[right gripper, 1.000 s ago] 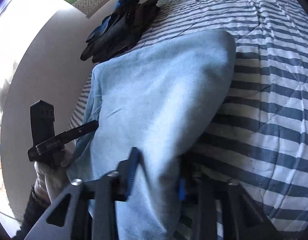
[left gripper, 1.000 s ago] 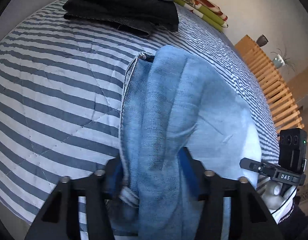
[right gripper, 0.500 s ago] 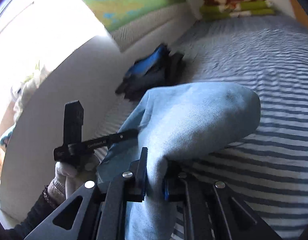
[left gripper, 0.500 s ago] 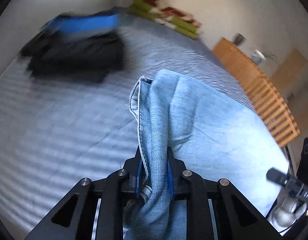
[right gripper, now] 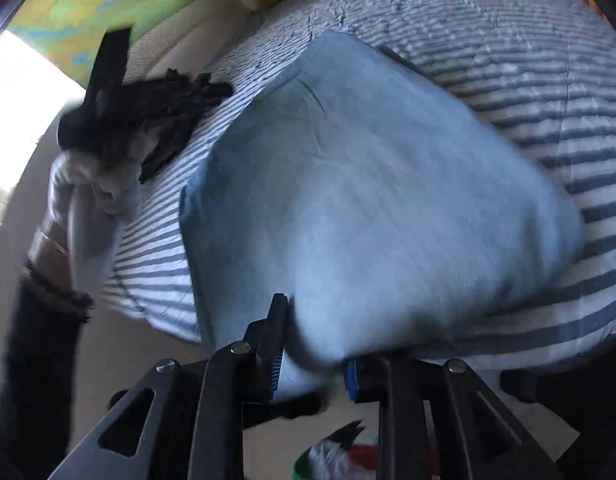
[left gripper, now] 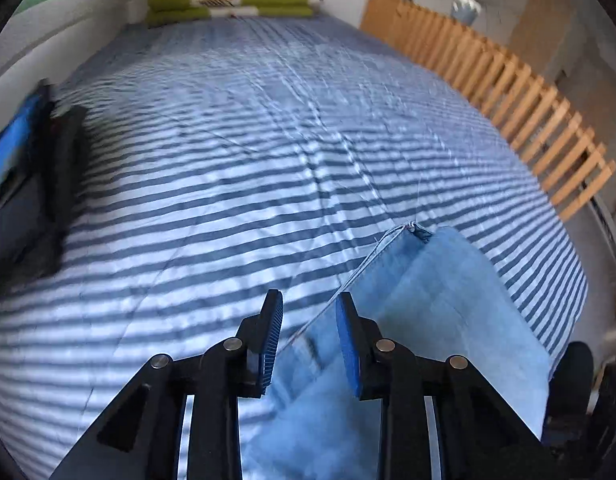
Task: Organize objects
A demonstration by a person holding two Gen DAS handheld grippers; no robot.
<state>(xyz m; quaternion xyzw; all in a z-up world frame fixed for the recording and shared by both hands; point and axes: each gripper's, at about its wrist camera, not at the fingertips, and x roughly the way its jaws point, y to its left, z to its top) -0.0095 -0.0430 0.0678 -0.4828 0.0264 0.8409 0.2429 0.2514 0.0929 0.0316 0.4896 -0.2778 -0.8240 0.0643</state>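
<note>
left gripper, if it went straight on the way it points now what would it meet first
Most likely the striped bedspread. The left gripper has its jaws opening, with the folded jeans just off to the side; depth is hard to judge.

Wooden slatted frame (left gripper: 520, 108) beside the striped bed (left gripper: 235, 152).

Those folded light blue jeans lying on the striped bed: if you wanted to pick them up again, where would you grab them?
Probably at the near edge of the folded jeans, where they overhang the striped bed. Come in from the bed's near side, one gripper toward each end. That edge is a thick, soft stack facing the grippers, so pads can close over all layers together. The right gripper, jaws opening, already straddles it.
</note>
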